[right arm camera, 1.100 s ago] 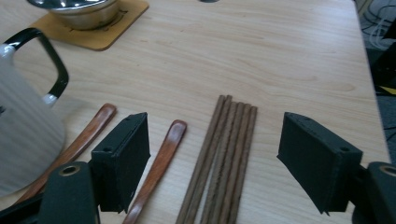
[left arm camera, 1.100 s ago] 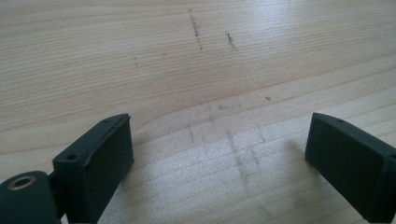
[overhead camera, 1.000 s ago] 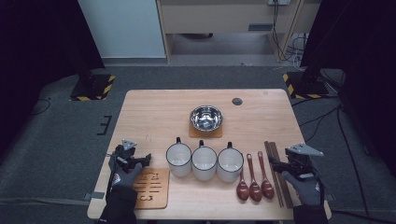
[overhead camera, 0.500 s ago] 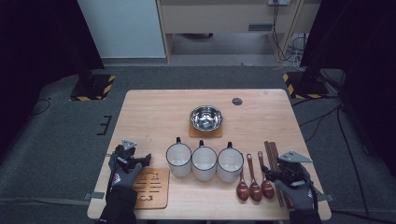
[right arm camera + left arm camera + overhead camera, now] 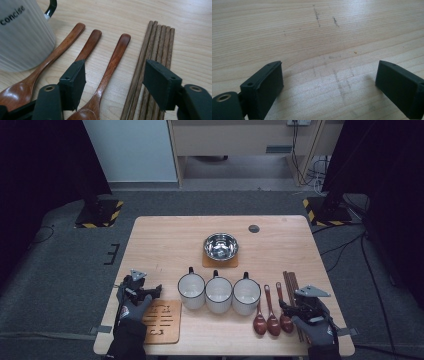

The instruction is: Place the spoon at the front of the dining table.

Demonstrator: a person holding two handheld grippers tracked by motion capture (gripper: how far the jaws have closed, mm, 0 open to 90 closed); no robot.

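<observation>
The right gripper point(image 5: 113, 82) is set low over the rightmost spoon point(image 5: 110, 67), its jaws having just been closing, with the handle between them but untouched. Chopsticks point(image 5: 152, 57) lie just beside that spoon, two more spoons point(image 5: 72, 50) and a mug point(image 5: 22, 35) on its other side. The left gripper point(image 5: 329, 87) is held wide over bare table point(image 5: 317, 37).

Three mugs point(image 5: 218, 293), steel bowl point(image 5: 220, 246), slotted trivet point(image 5: 161, 321).
</observation>
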